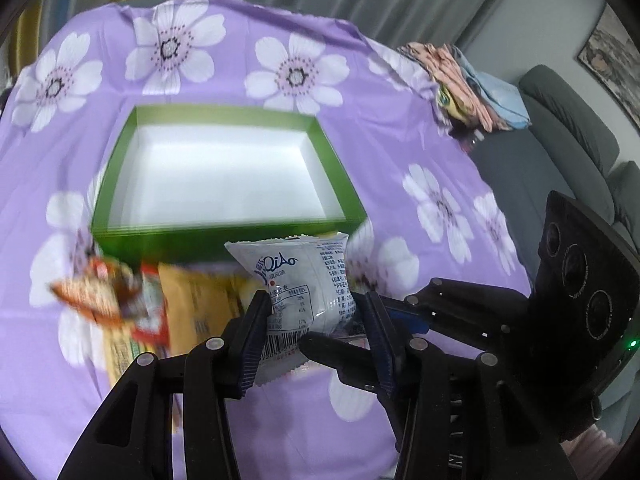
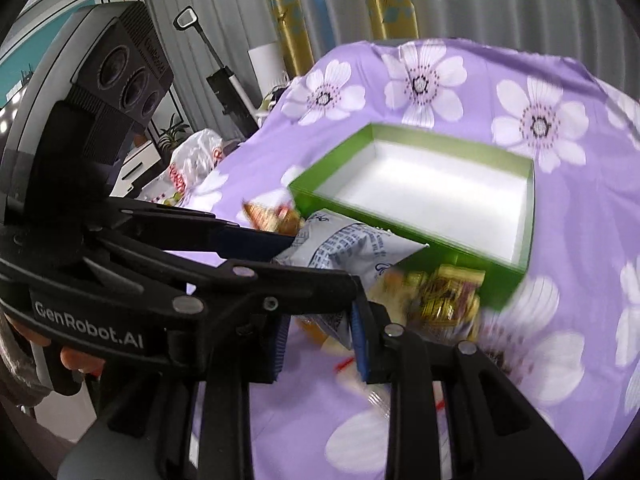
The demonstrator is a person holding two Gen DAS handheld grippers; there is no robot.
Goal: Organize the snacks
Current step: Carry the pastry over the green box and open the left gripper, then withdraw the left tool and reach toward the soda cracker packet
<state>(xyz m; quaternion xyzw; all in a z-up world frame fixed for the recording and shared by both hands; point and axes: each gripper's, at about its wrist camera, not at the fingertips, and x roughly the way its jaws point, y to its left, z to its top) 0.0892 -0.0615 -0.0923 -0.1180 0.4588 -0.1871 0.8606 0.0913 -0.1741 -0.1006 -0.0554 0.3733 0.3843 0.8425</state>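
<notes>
My left gripper (image 1: pixel 314 300) is shut on a white snack packet (image 1: pixel 298 280) with blue print, held above the purple cloth just in front of the green box (image 1: pixel 224 236). The box has a white, empty inside and also shows in the right wrist view (image 2: pixel 416 236). The same packet (image 2: pixel 340 248) appears there, pinched by the left gripper's fingers. My right gripper (image 2: pixel 320 332) is open and empty, low over the cloth beside the left gripper. Orange and red snack packets (image 1: pixel 120 300) and a yellow one (image 1: pixel 200 304) lie left of the held packet. Gold-wrapped snacks (image 2: pixel 448 296) lie by the box's near corner.
The table wears a purple cloth with white flowers (image 1: pixel 360 420). Folded cloths (image 1: pixel 468 80) sit at its far right edge, with a grey sofa (image 1: pixel 560 128) beyond. A plastic bag (image 2: pixel 196 156) and a vacuum (image 2: pixel 224 84) stand left of the table.
</notes>
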